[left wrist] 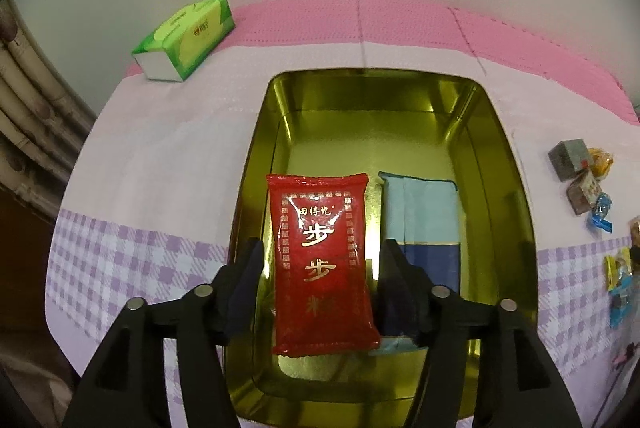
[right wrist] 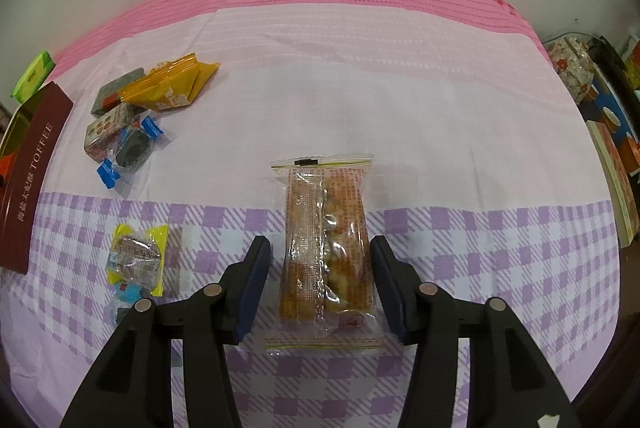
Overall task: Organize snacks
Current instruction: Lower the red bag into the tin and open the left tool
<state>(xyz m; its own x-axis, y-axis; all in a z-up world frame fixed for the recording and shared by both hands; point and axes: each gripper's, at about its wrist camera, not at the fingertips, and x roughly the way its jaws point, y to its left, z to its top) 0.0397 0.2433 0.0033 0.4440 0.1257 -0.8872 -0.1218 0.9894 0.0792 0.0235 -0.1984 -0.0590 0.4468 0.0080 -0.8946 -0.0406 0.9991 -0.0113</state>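
Note:
In the left wrist view a gold tin [left wrist: 516, 187] stands on the cloth. A red snack packet [left wrist: 316, 220] with gold lettering lies flat inside it, beside a light-and-dark blue packet [left wrist: 428, 211]. My left gripper [left wrist: 322, 248] hangs open over the tin, a finger on each side of the red packet with a gap to each. In the right wrist view a clear packet of golden pastry [right wrist: 326, 211] lies on the checked cloth. My right gripper [right wrist: 320, 243] straddles it, open, with a visible gap at the left pad and the right pad close to the wrapper's edge.
A green tissue pack [left wrist: 188, 39] lies far left of the tin. Several small wrapped snacks [right wrist: 132, 119] and a yellow packet [right wrist: 172, 83] lie left of the right gripper, a yellow-wrapped candy [right wrist: 138, 256] nearer. The tin's maroon TOFFEE side [right wrist: 32, 171] is at the left edge. Boxes [right wrist: 612, 147] line the right edge.

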